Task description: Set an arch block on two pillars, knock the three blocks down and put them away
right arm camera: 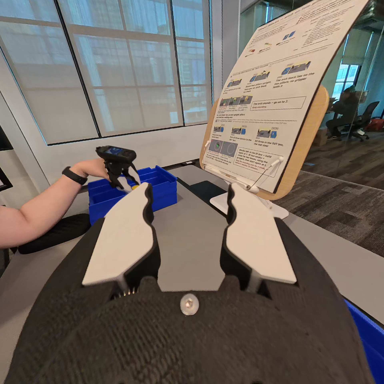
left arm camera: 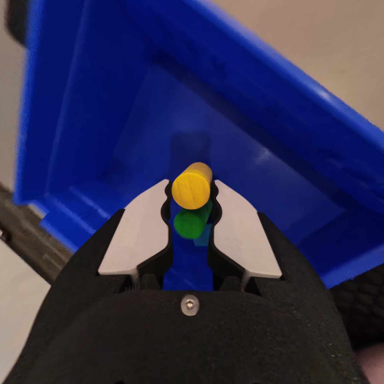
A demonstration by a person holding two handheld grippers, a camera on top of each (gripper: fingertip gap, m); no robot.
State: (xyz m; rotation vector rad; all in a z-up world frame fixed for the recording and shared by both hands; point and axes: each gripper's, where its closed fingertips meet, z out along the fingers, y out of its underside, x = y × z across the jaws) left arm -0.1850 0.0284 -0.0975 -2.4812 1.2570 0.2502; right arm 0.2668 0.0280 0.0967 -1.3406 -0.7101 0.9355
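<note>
In the left wrist view, left tongs (left arm camera: pixel 192 192) closed on a yellow cylinder block (left arm camera: pixel 191 188), gripped near the tips with its round end facing the camera; held over the inside of a blue box (left arm camera: pixel 87 116); directly under it, lower in the box, a green cylinder block (left arm camera: pixel 188 225); just beside that, a sliver of a lighter blue block (left arm camera: pixel 202 239), shape not clear, possibly the arch; picture blurred, so contact between those two cannot be told.

In the right wrist view, right tongs (right arm camera: pixel 188 195) spread wide and holding nothing, hovering above the grey table (right arm camera: pixel 187 249); beyond the tips, the same blue box (right arm camera: pixel 164 193) standing on the table, with a person's hand (right arm camera: pixel 91 167) driving the left tongs (right arm camera: pixel 129 185) down into it, a speck of yellow showing at the tips; to the right, an instruction sheet on a wooden stand (right arm camera: pixel 307 145); at the bottom right edge, part of a second blue box (right arm camera: pixel 369 340); farthest off, large windows (right arm camera: pixel 104 72).

Judged late in the task: nothing standing on the visible table, so building and knocking down seem done; two blocks apparently stowed already; left to do, releasing the yellow cylinder into the box.
</note>
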